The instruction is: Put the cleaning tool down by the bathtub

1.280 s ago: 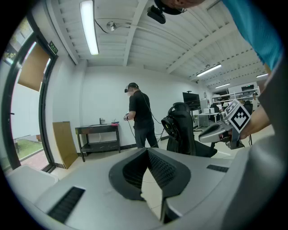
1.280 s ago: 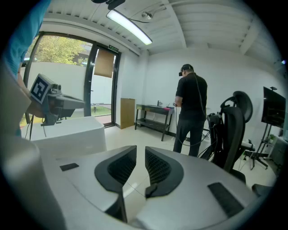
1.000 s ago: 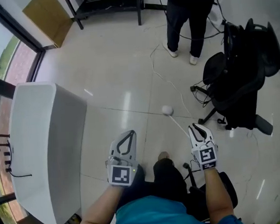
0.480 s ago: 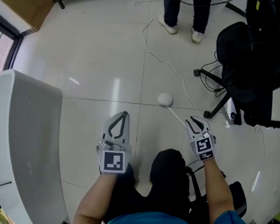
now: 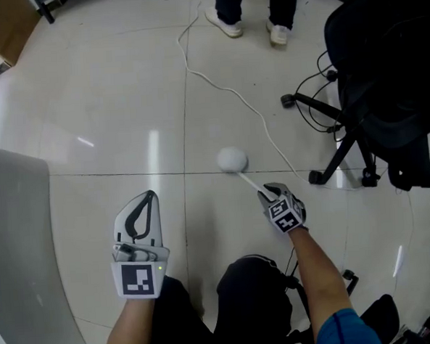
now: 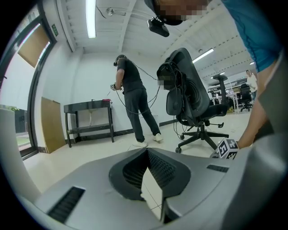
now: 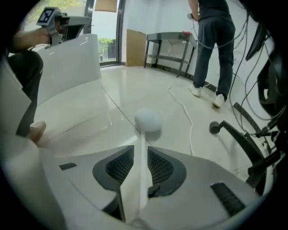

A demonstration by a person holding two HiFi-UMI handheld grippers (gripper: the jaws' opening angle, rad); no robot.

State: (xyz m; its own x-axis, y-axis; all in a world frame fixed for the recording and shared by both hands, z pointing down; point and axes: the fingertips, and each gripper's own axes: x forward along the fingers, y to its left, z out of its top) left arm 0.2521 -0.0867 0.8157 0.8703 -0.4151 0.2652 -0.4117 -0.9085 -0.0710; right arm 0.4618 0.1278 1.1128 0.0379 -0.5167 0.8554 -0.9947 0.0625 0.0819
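The cleaning tool point(image 5: 232, 160) is a white stick with a round white head, and the head rests on the pale floor tiles. Its handle runs back between the jaws of my right gripper point(image 5: 263, 194). In the right gripper view the tool point(image 7: 148, 121) lies along the right pad, with a sliver of floor showing on its other side. The jaws of my right gripper point(image 7: 141, 148) have just been opening. The white bathtub point(image 5: 16, 238) stands at the left, its wall point(image 7: 67, 58) beyond the tool. My left gripper point(image 5: 153, 195) hangs between tub and tool, tips together and empty point(image 6: 147, 152).
A black office chair point(image 5: 384, 84) on castors stands at the right, with cables around its base. A white cable point(image 5: 232, 97) snakes across the floor from a standing person's feet point(image 5: 224, 22) towards the tool. A black table point(image 6: 90, 108) stands by the far wall.
Both grippers have sunk towards the floor, the right one further and tipped steeply down. The tool's head has come down onto the tiles. The bathtub has slid towards the left edge.
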